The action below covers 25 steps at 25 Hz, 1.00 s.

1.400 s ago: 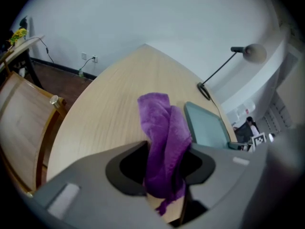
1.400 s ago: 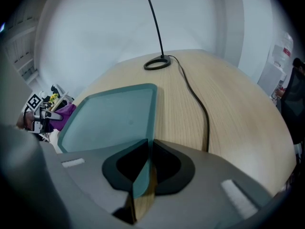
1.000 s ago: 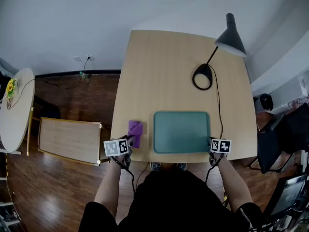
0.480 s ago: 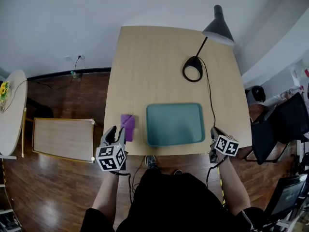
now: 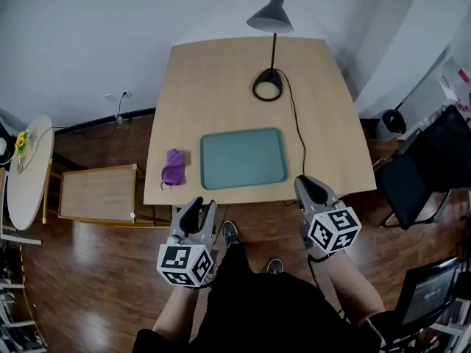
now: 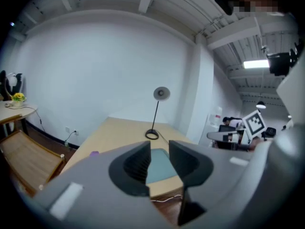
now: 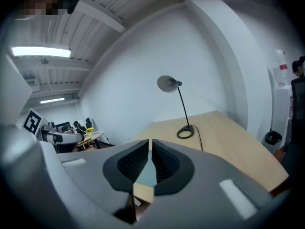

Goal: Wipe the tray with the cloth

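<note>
The teal tray [image 5: 243,158] lies near the front edge of the wooden table [image 5: 221,87]. A crumpled purple cloth [image 5: 174,167] lies just left of the tray, touched by neither gripper. My left gripper [image 5: 199,213] hangs off the table's front edge, nearer me than the cloth; its jaws are closing with nothing between them. In the left gripper view the left gripper [image 6: 159,149] points at the tray [image 6: 156,168], with the cloth [image 6: 94,153] far left. My right gripper [image 5: 309,190] hovers by the front right corner, shut and empty. The tray [image 7: 147,172] shows through the right gripper [image 7: 150,147].
A black desk lamp [image 5: 269,20] stands at the back of the table; its cord [image 5: 298,145] runs down the tray's right side. A low wooden bench [image 5: 97,192] and a small round table [image 5: 29,168] stand to the left. A black chair [image 5: 427,175] is at the right.
Both grippers have drawn back from the table toward me and risen nearer the head camera. The left gripper has left the cloth, which now lies crumpled.
</note>
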### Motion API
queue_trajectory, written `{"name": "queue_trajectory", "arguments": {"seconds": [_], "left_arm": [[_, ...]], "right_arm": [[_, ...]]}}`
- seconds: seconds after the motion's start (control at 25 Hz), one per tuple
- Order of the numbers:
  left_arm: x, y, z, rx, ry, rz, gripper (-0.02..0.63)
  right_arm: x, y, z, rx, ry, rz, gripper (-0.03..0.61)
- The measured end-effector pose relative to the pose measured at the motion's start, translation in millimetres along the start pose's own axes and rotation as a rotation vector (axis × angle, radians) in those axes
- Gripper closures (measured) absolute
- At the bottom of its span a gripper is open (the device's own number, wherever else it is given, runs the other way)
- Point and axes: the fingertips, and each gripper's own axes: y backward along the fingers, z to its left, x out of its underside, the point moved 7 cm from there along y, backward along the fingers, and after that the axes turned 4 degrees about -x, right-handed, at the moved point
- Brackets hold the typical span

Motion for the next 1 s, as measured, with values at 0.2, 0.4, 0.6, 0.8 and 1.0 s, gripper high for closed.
{"name": "queue_trajectory", "arguments": {"seconds": [0.2,0.4,0.6,0.8,1.0], "left_arm": [[0.0,56.7,-53.9,0.012,-0.075,-0.024,0.471],[-27.8,79.1,-67.4,-0.001,-0.123,-0.088,0.472],[-38.8,96.0,-74.8,0.034,-0.182,-0.108,0.472],[-41.3,103.7,-73.9,0.059,-0.187,-0.133,0.472],[-40.2,111.0,-84.3,0.058,-0.212,-0.17,0.472]], "right_arm": [[-9.4,65.6,39.2,-0.041,0.104,-0.107,0.552],[-38.9,89.1,56.9,-0.016,0.201,-0.221,0.552],[-52.2,116.6,74.5,0.046,0.229,-0.303,0.554],[-54.5,120.4,89.3,0.05,0.269,-0.319,0.554],[-56.4,130.9,97.0,0.02,0.286,-0.337,0.555]]}}
